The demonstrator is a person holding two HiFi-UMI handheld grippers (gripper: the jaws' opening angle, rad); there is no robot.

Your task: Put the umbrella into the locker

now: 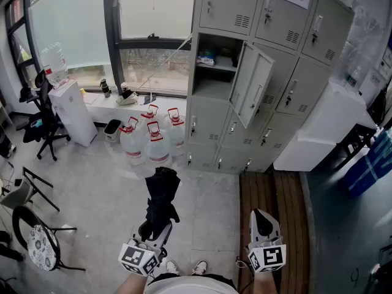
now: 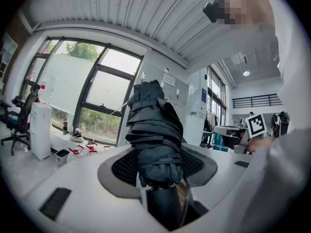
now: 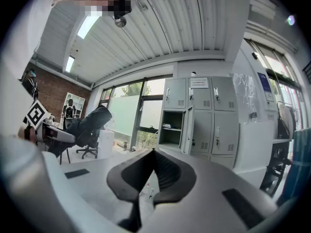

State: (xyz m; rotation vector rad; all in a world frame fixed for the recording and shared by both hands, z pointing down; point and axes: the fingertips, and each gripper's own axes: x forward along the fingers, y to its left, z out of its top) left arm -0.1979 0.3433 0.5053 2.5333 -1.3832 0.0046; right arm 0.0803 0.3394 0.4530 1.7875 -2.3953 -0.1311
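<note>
Jugs (image 1: 153, 141) stand left of open locker (image 1: 211, 89), ahead of umbrella (image 1: 161, 195).

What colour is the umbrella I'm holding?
The umbrella is black; the left gripper view shows it best.

The head view looks from above the person, forward and steeply down, with the window (image 1: 150, 17) at eleven o'clock and the lockers (image 1: 269, 84) at one o'clock, both well off. The left gripper view sits close behind its jaws, the umbrella (image 2: 155, 130) filling its centre, and faces the window. The right gripper view, equally close, faces the lockers. All three share the window and lockers.
</note>
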